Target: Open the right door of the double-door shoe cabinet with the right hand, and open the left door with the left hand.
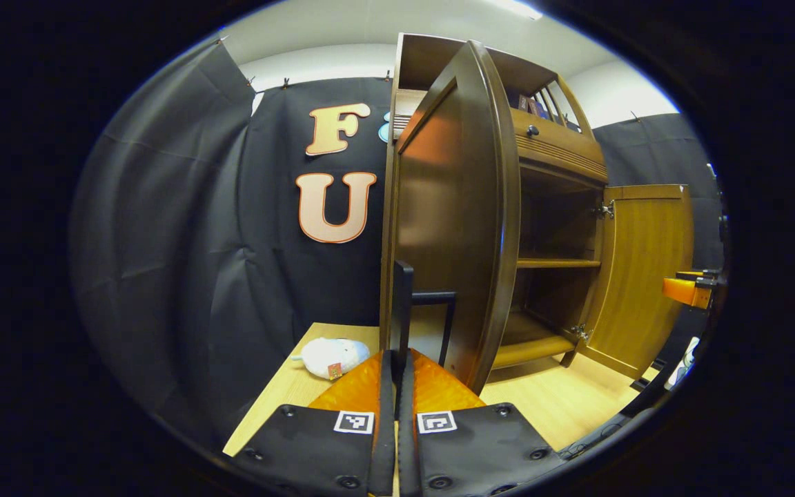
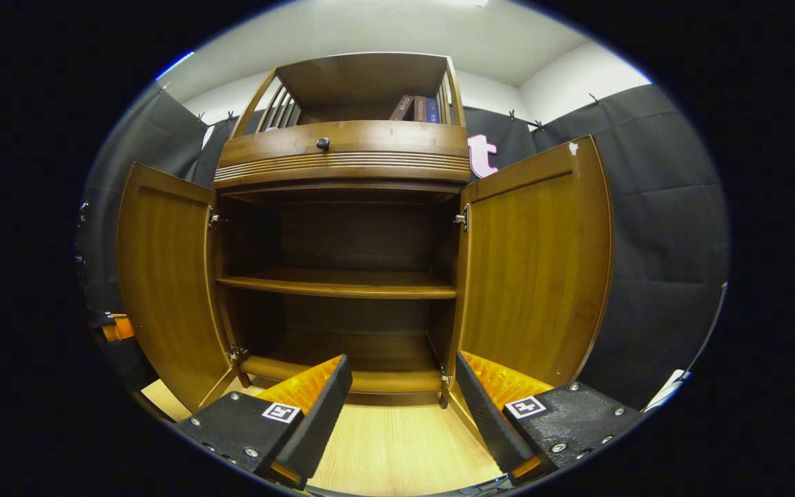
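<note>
Shoe cabinet [image 2: 342, 228] stands on worktop [image 2: 397, 442]. Right door [image 2: 535, 269] swung wide; left door [image 1: 453, 221] swung out, handle [image 1: 432, 298] clamped by left gripper [image 1: 395, 359] fingers. Right gripper [image 2: 397, 407] fingers apart, empty. Judged final step: release handle, then withdraw.

You have one shoe cabinet [image 2: 342, 159] with two doors, the left door [image 2: 163, 283] and the right door [image 2: 539, 262], both open. Inside you see one shelf [image 2: 339, 284]. One drawer knob [image 2: 323, 143] is above. One soft toy [image 1: 332, 357] lies on the surface [image 1: 563, 407]. Books [image 2: 417, 108] on top: about three.
</note>
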`<state>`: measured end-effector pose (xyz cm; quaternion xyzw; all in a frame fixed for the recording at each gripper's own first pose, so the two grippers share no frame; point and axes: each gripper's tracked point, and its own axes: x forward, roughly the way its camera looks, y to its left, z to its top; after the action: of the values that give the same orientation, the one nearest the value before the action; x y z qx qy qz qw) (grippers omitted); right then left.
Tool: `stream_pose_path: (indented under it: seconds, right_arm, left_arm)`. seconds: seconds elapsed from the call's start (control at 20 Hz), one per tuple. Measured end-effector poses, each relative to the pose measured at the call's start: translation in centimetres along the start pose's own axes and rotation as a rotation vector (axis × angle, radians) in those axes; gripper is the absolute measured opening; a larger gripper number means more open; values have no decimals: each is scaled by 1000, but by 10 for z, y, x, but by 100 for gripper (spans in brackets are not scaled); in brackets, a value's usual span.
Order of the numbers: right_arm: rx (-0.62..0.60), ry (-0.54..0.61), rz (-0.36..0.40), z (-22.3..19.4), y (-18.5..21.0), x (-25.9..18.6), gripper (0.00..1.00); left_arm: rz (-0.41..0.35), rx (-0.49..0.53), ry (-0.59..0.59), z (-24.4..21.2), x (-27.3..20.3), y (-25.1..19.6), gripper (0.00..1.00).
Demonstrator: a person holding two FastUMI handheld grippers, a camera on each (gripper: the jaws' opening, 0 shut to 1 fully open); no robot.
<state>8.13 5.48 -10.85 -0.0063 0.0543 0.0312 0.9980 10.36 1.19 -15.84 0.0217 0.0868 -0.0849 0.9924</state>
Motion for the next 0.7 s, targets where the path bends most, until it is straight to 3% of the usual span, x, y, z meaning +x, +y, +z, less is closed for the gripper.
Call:
stream_pose_path:
  seconds: [0.7]
  right_arm:
    - [32, 19, 47, -2, 31, 11, 92]
  left_arm:
    - [78, -26, 15, -2, -16, 50, 8]
